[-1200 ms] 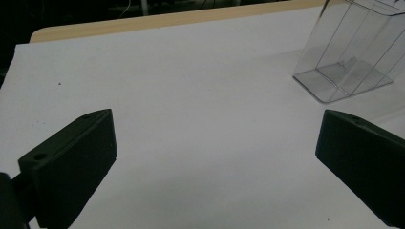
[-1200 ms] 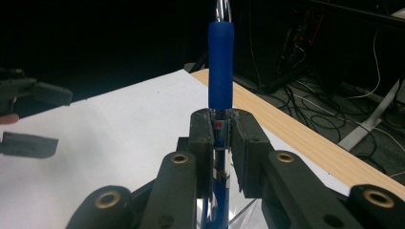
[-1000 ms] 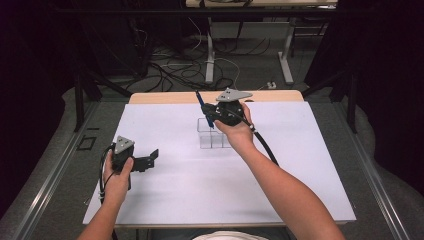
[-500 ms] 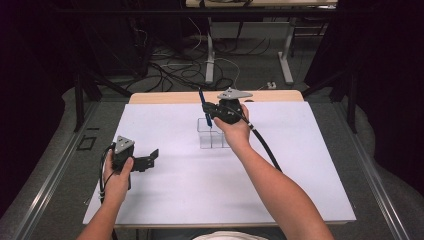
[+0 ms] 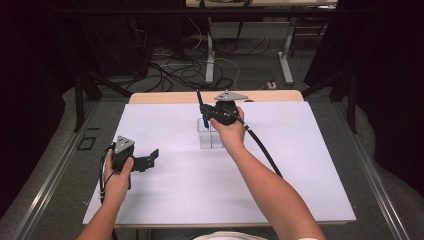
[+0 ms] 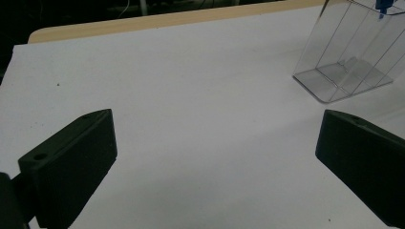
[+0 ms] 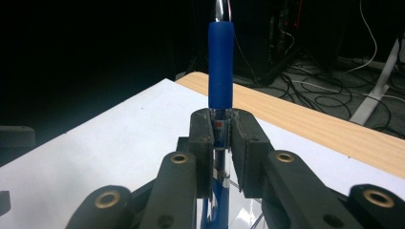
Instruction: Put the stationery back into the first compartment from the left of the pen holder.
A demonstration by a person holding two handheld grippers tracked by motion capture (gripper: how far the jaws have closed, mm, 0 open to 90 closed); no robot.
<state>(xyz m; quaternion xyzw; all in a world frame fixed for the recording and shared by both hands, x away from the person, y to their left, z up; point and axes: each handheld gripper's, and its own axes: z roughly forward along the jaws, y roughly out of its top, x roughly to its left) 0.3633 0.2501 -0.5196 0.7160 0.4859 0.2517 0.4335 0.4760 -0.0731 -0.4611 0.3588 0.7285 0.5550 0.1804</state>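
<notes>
In the high view my right gripper (image 5: 206, 111) sits at the upper middle of the frame, above the far side of the white sheet (image 5: 300, 165), and its jaws are pinched on a blue pen (image 5: 200, 102). The pen stands nearly upright, its top leaning a little toward the upper left. In the right gripper view the pen (image 7: 220, 71) rises straight through the centre of the frame, its blue grip above the jaws and a clear section with some print caught between them. Its lower end runs down behind the jaws; I cannot tell whether it touches anything.

A clear box (image 5: 210, 136) stands on the sheet just below the right gripper. In the left gripper view the box (image 6: 345, 52) is at the upper right, tilted in frame, with the pen's blue tip just above its rim.

My left gripper (image 5: 146, 161) rests at the lower left of the high view, low over the sheet, jaws spread wide with bare paper between them.
</notes>
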